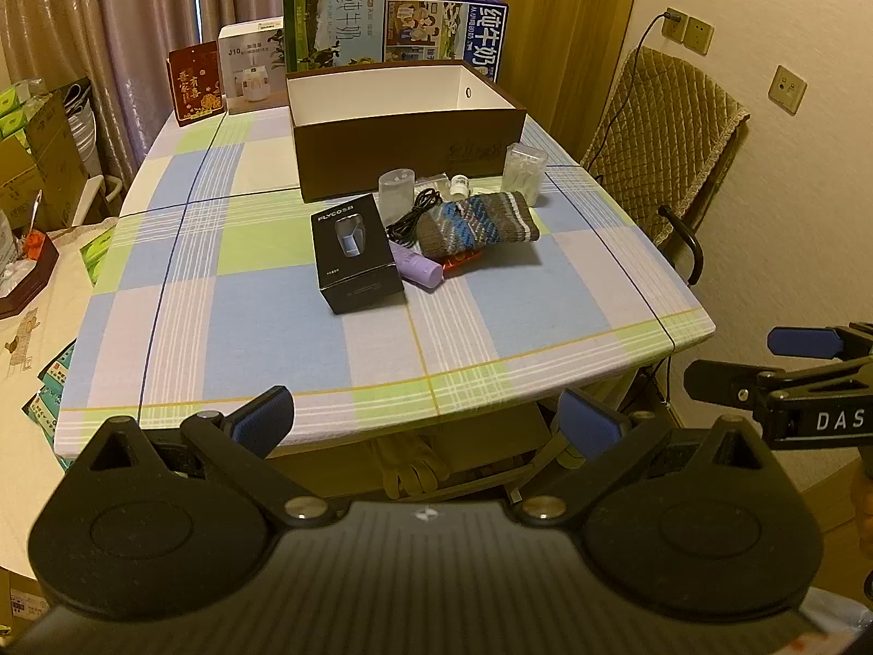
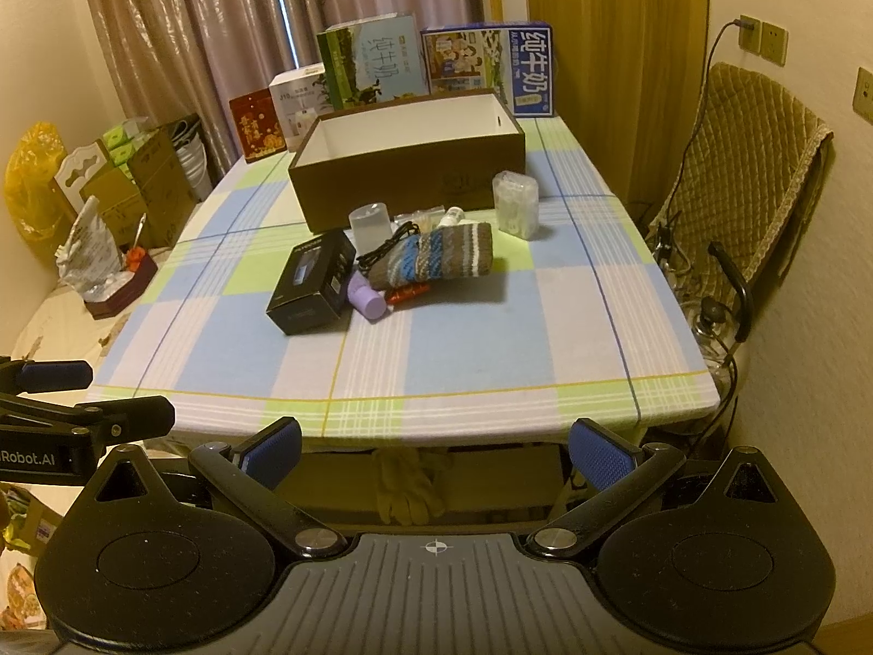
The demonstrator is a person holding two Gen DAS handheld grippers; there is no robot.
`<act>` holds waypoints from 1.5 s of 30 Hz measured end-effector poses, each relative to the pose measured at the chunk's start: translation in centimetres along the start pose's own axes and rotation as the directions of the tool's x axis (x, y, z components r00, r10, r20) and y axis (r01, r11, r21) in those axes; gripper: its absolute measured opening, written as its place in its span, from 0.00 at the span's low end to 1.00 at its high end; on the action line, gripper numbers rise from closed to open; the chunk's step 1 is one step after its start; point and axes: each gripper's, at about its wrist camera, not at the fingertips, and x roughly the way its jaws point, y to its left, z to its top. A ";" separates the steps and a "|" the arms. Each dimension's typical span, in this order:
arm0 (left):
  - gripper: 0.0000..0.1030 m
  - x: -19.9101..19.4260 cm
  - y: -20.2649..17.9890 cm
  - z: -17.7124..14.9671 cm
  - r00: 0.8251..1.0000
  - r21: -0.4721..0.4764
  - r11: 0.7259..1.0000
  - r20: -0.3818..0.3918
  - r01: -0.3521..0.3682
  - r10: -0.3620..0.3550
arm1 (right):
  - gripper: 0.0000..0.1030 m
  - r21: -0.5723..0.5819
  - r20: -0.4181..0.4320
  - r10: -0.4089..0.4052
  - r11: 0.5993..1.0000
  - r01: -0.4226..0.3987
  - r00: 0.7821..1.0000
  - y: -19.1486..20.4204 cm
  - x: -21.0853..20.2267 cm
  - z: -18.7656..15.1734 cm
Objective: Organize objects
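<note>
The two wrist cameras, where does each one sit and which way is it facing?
Left wrist: sits on the left gripper off the table's near edge, facing the brown box; its open fingers show, with the right gripper alongside.
Right wrist: sits on the right gripper, facing likewise; open fingers, left gripper alongside.
Shared: box, knitted pouch, black carton.

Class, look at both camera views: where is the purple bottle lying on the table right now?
In both views the purple bottle lies mid-table, between the black box on its left and the knitted pouch on its right.
</note>
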 end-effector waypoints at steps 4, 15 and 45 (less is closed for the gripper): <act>0.99 0.0 0.0 0.0 1.000 -0.001 1.000 0.001 -0.001 0.001 | 0.98 -0.001 0.000 -0.001 1.000 0.001 1.000 0.0 0.1 0.0; 0.99 0.0 0.0 0.0 1.000 -0.003 1.000 0.001 -0.002 0.002 | 0.98 -0.001 -0.002 -0.002 1.000 0.002 1.000 0.2 0.2 -0.1; 0.99 1.4 1.7 0.5 1.000 -0.025 1.000 -0.019 -0.011 0.011 | 0.98 0.010 -0.019 -0.014 1.000 0.014 1.000 1.4 2.1 0.4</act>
